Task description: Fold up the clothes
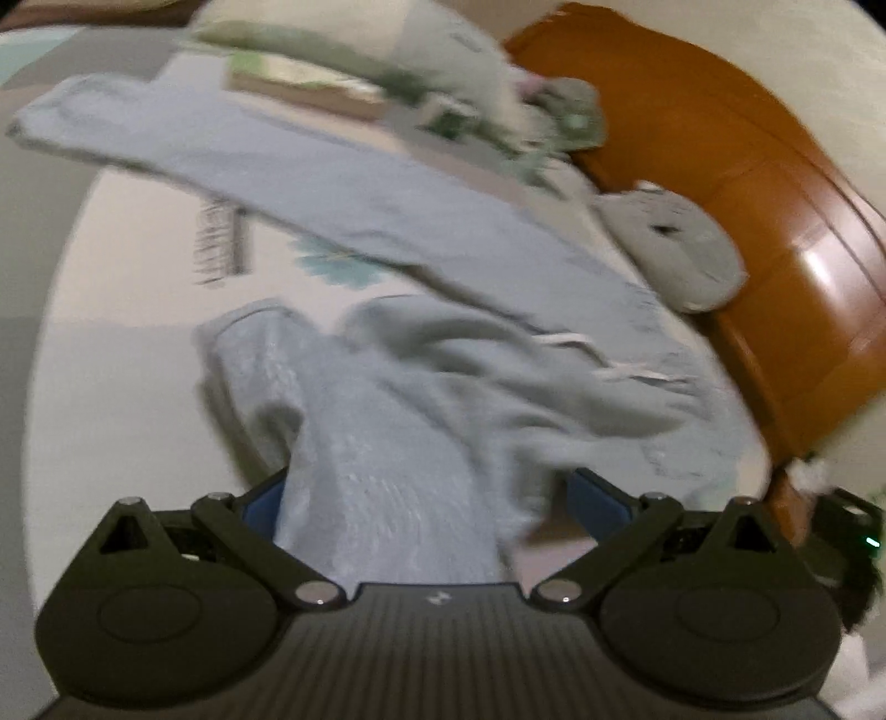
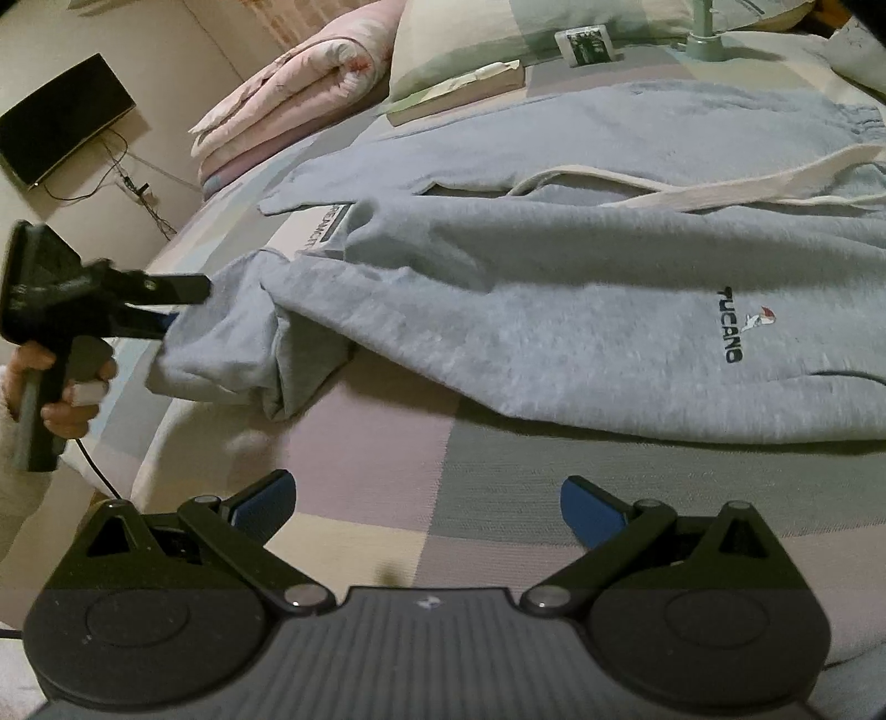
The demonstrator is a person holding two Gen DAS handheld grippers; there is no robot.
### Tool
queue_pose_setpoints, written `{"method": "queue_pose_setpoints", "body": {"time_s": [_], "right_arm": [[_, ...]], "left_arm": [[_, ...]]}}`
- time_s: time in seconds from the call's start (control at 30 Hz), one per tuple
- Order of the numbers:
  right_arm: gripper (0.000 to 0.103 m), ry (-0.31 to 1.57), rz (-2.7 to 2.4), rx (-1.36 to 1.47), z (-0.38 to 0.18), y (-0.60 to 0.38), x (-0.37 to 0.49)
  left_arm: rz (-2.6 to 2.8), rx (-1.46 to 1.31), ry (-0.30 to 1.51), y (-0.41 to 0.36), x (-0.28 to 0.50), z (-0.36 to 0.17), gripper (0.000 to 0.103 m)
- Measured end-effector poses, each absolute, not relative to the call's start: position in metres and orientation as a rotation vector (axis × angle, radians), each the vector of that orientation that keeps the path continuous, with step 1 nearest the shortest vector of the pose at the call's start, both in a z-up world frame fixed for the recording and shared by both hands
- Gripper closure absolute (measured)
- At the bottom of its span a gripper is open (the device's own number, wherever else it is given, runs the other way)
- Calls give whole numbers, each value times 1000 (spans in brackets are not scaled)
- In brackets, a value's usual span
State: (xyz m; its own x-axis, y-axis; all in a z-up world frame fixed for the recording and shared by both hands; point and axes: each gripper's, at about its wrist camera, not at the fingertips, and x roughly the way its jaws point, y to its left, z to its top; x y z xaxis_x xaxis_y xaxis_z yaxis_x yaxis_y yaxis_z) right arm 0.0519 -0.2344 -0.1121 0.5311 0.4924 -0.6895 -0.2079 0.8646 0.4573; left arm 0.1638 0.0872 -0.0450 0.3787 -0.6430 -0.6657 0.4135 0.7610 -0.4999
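Observation:
Light grey sweatpants (image 2: 526, 310) with a dark TUCANO logo (image 2: 736, 327) and a white drawstring (image 2: 664, 188) lie spread across the checked bedspread (image 2: 387, 487). My left gripper (image 2: 177, 310) is at the bunched cuff end of the near leg, held by a hand (image 2: 61, 399). In the left wrist view, which is blurred, the left gripper (image 1: 429, 493) has its blue pads wide apart, with the grey cloth (image 1: 387, 498) lying between them. My right gripper (image 2: 426, 504) stands open over bare bedspread, just short of the pants' near edge, with nothing in it.
A folded pink quilt (image 2: 299, 83), a pillow (image 2: 470, 33) and a book (image 2: 459, 88) lie at the far side of the bed. A grey plush toy (image 1: 670, 249) rests against the orange wooden headboard (image 1: 720, 138). A black device (image 2: 66, 116) with cables sits on the floor beyond the bed's left edge.

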Motion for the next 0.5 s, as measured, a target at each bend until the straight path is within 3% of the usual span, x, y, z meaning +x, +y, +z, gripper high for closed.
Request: {"method": "queue_pose_setpoints", "body": {"time_s": [0.33, 0.5], "right_arm": [[0, 904, 411, 374, -110, -248, 45], [0, 886, 389, 399, -109, -260, 40]], "left_arm": [[-878, -203, 941, -5, 167, -26, 3], [-838, -109, 827, -7, 152, 0, 3]]}}
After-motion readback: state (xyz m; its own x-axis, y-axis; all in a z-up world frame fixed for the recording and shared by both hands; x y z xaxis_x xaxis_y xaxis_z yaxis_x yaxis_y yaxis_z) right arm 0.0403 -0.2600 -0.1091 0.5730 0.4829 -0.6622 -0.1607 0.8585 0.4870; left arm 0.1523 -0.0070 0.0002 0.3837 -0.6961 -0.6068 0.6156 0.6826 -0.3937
